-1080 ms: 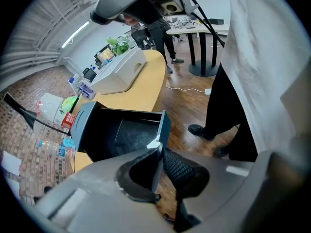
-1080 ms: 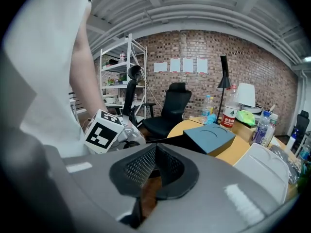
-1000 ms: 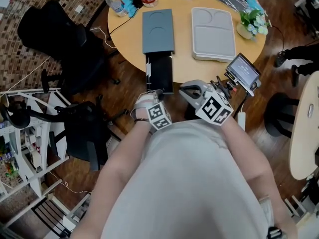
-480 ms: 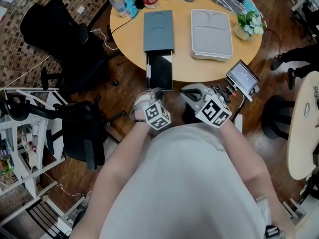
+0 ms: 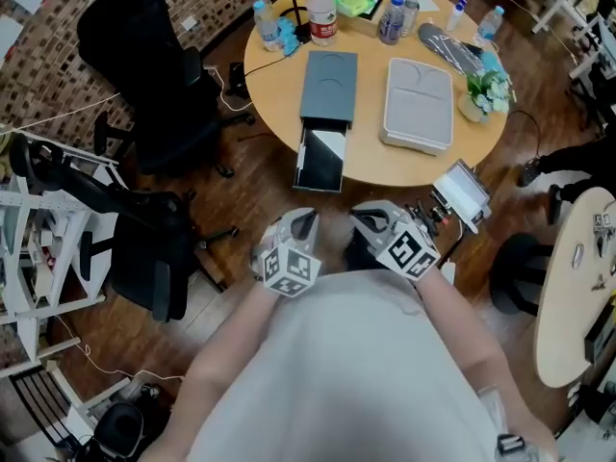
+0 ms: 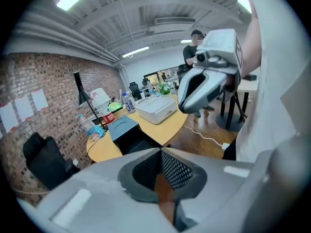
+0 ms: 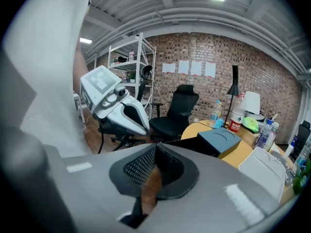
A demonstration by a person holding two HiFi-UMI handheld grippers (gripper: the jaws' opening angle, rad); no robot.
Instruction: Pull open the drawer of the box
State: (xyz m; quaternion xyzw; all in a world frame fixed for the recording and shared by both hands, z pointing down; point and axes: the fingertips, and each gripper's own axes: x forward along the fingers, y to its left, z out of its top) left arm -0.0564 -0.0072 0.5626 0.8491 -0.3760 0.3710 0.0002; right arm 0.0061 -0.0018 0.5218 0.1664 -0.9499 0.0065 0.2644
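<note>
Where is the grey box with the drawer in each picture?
Head view: grey box at top centre, on the round table.
Left gripper view: left of centre.
Right gripper view: right of centre.
Shared landmark: white tray beside the box.

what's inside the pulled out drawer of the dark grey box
The drawer shows a dark bottom and a pale patch near the box; no distinct item can be made out. Any part tucked inside the box is covered.

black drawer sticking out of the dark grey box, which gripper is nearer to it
Left. The left gripper hangs in front of the black drawer, not touching; the right gripper is further right.
</note>
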